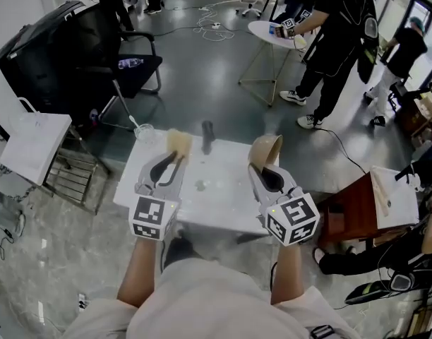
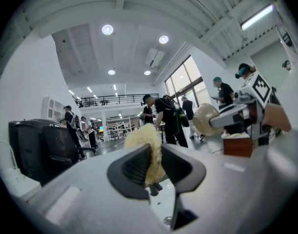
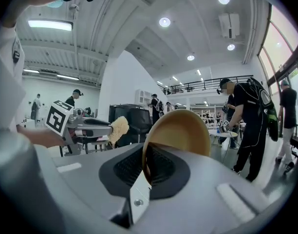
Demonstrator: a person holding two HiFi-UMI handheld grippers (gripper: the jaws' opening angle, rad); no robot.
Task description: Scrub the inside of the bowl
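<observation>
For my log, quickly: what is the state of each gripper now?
Left gripper: closed on the yellow sponge.
Right gripper: closed on the rim of the tan bowl.

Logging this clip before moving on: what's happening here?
A person holds a gripper in each hand above a white table. The left gripper is clamped on a yellowish sponge; the right gripper pinches the rim of a tan bowl. Sponge and bowl are apart, so no scrubbing is under way at this moment.

bowl rim: hidden in jaws; sponge base: hidden in jaws; dark object: unidentifiable
</observation>
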